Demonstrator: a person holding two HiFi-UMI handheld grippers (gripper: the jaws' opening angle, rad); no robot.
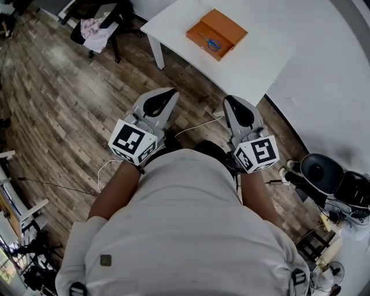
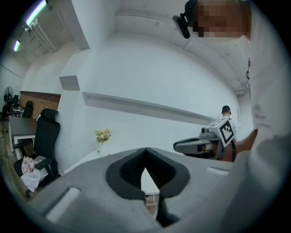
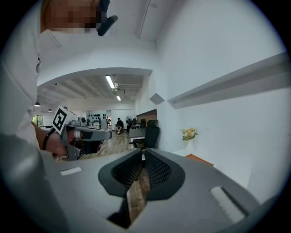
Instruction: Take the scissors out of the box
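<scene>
Rectangular orange box [image 1: 198,32]; blue-handled scissors [image 1: 211,43] inside.

An open orange box [image 1: 226,25] lies on the white table [image 1: 257,60].

Open floor [image 1: 87,98] before white table [image 1: 254,63]; tabletop free around box [image 1: 228,24]; chair [image 1: 118,17] far left.

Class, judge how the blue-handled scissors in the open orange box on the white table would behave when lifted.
The blue-handled scissors look small, so they probably lift as one stiff, light piece, though the blades may swing open. They lie flat in the shallow open orange box, so gripping may be awkward, and the box might slide on the white table.
</scene>
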